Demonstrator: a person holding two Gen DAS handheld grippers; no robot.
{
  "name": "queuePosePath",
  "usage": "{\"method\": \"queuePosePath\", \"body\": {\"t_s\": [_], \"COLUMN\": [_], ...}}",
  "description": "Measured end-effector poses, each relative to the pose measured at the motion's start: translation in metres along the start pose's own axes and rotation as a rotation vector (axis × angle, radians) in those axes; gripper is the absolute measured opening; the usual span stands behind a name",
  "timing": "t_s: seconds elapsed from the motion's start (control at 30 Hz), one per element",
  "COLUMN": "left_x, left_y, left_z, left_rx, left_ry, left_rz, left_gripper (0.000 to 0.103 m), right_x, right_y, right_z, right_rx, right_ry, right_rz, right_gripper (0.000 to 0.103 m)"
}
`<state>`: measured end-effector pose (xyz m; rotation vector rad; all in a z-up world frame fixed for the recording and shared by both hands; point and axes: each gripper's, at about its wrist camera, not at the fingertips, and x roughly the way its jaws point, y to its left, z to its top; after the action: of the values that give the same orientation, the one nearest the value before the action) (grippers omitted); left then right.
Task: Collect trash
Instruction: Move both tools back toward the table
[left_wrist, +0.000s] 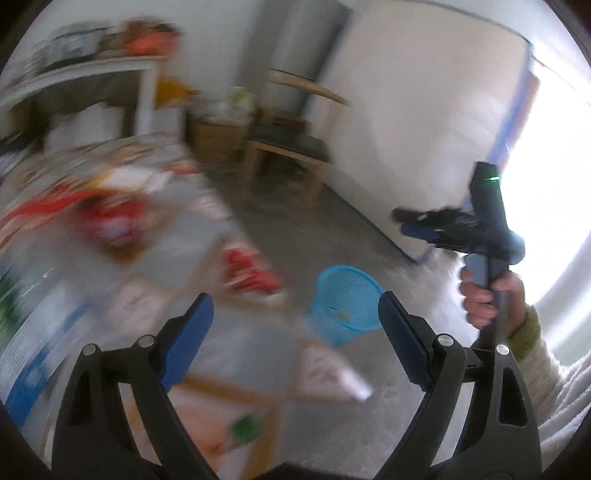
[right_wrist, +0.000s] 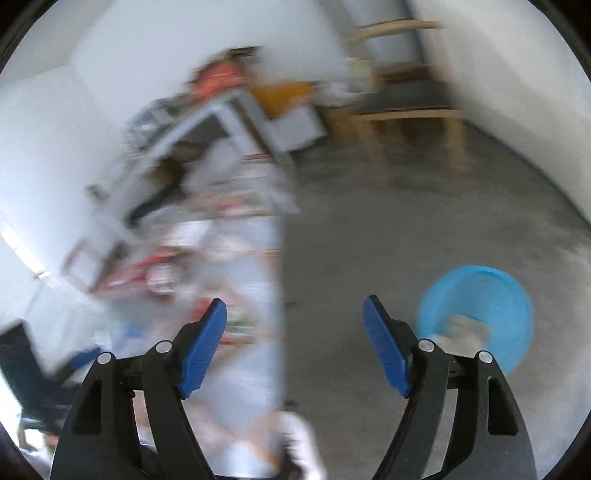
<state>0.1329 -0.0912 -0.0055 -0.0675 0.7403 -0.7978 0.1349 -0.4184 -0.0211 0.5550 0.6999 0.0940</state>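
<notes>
Left tongs (left_wrist: 295, 317) spread, nothing between them; right tongs (right_wrist: 294, 321) likewise spread and empty. Blue basket (right_wrist: 480, 295) stands on the floor (right_wrist: 369, 240) beside the cluttered counter (left_wrist: 155, 229), holding pale trash (right_wrist: 465, 328).

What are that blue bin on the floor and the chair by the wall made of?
The blue basket looks like moulded plastic: an even bright colour and ribbed, slotted walls. The chair appears to be pale wood with a dark seat pad, perhaps fabric or vinyl; the blur leaves that open.
</notes>
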Motion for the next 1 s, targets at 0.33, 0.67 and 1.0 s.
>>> {"method": "queuePosePath", "body": {"t_s": [0.33, 0.67, 1.0], "left_x": [-0.094, -0.139, -0.137], "left_y": [0.119, 0.183, 0.199], "left_z": [-0.056, -0.074, -0.069], "left_rx": [-0.279, -0.359, -0.383], "left_ry": [-0.135, -0.262, -0.274], "left_rz": [0.202, 0.281, 0.227], "left_gripper": [0.087, 0.086, 0.074], "right_x": [0.174, 0.273, 0.297], "right_y": [0.149, 0.169, 0.166], "right_z": [0.026, 0.023, 0.018], "right_rx": [0.198, 0.462, 0.596], "right_ry": [0.298, 0.423, 0.479], "right_rz": [0.424, 0.326, 0.354], "right_gripper": [0.074, 0.069, 0.051]}}
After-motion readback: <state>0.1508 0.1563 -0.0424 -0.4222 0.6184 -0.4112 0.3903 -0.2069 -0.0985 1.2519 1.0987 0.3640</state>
